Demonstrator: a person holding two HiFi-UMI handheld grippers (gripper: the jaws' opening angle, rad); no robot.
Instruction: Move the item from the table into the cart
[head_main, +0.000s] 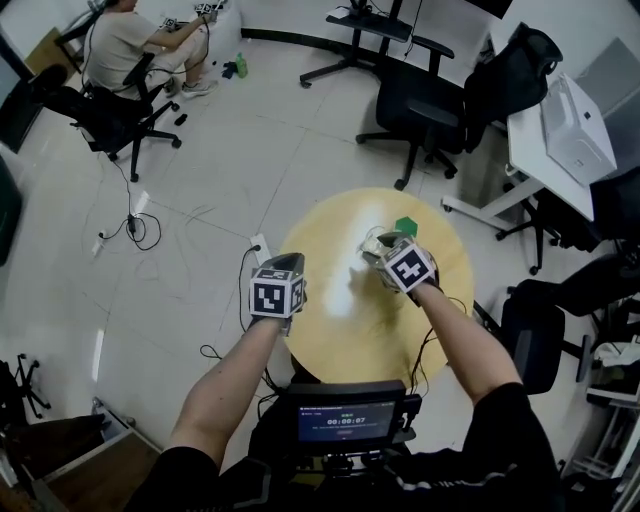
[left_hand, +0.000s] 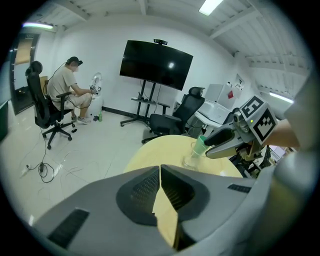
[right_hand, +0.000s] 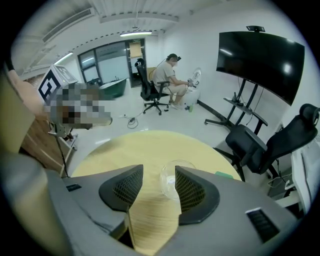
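**Right gripper lined up on the glass**

The clear round glass bowl (right_hand: 175, 179) stands upright on the round pale-yellow wooden table (head_main: 340, 330), by a small green object (right_hand: 224, 175). It sits just ahead of the right gripper (right_hand: 156, 181), whose empty jaws gape wide, and lies nearer that gripper's right-hand jaw. The left gripper (left_hand: 160, 172) is pinched closed on nothing and is farther off.

So my head view looks steeply down on the round table (head_main: 340, 240) from well above. The left gripper view sits low at the table's near edge and faces across it toward the big screen (left_hand: 156, 64). The right gripper view hangs closer over the tabletop, facing that screen too. All three share the table and the seated person (head_main: 120, 40).
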